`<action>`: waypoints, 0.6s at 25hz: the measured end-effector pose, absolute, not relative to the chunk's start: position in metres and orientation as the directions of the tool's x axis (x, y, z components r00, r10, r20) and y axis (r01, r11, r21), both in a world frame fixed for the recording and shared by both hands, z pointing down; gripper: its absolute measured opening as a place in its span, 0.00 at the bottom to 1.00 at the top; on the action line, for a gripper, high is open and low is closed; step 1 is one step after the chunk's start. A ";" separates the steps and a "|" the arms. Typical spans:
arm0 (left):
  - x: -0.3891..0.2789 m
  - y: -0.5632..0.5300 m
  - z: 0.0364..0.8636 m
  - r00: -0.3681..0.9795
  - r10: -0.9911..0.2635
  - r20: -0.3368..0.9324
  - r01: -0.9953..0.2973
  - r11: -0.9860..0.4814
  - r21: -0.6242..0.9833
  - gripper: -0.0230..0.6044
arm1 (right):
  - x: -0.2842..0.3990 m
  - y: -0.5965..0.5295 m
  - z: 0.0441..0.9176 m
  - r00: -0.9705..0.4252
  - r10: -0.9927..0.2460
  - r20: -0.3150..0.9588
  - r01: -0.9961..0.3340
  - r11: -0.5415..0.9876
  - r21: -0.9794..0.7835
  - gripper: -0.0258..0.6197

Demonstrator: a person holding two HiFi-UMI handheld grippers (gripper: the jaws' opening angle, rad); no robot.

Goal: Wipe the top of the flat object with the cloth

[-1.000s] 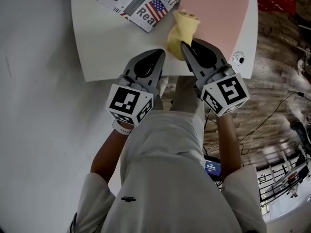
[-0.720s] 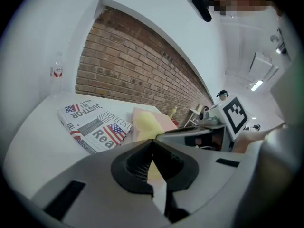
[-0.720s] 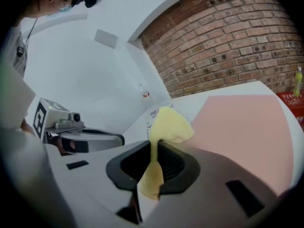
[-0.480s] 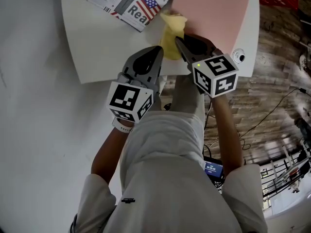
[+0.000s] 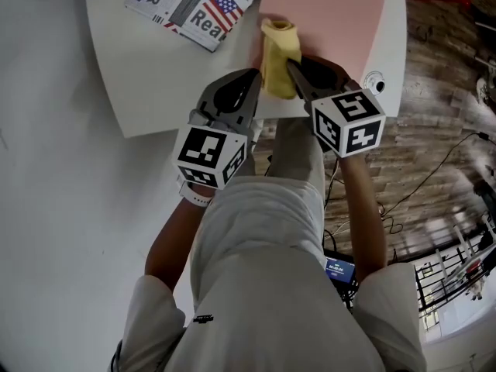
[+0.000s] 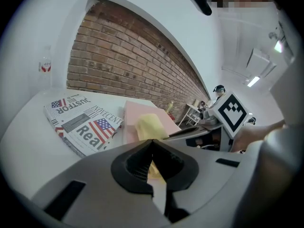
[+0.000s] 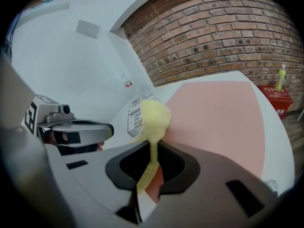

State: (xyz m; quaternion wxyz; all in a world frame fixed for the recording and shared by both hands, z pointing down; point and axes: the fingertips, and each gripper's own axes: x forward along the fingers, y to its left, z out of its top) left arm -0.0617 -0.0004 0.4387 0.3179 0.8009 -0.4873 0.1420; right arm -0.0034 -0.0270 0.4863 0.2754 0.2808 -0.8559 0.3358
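A flat pink sheet (image 5: 325, 10) lies on the white table (image 5: 155, 76) at the right. A bunched yellow cloth (image 5: 279, 56) rests on the sheet's near left edge, with my right gripper (image 5: 293, 67) shut on it. In the right gripper view the cloth (image 7: 153, 122) rises from between the closed jaws above the pink sheet (image 7: 218, 122). My left gripper (image 5: 249, 80) hovers beside it at the table's near edge, shut with nothing in it. From the left gripper view the cloth (image 6: 149, 126) lies on the pink sheet (image 6: 133, 115) just ahead.
A folded newspaper (image 5: 190, 6) with flag prints lies on the table left of the sheet. A small round white device (image 5: 374, 82) sits at the table's right edge. Cables (image 5: 418, 184) run over the wood floor at the right. The person's legs are under the table edge.
My right gripper has carried the yellow cloth left and forward onto the sheet's near left part. The left gripper has stayed near the table edge.
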 end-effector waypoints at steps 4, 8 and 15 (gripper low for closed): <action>-0.052 -0.004 0.440 0.499 -0.677 0.541 -0.864 -0.343 0.368 0.07 | 0.015 -0.027 0.487 -0.672 -0.316 0.670 -0.690 0.596 -0.411 0.13; -0.040 -0.008 0.443 0.509 -0.661 0.551 -0.860 -0.359 0.364 0.07 | 0.038 -0.029 0.487 -0.654 -0.334 0.679 -0.715 0.568 -0.409 0.13; -0.013 -0.016 0.451 0.536 -0.617 0.576 -0.844 -0.400 0.358 0.07 | 0.082 -0.027 0.488 -0.609 -0.352 0.711 -0.752 0.541 -0.377 0.13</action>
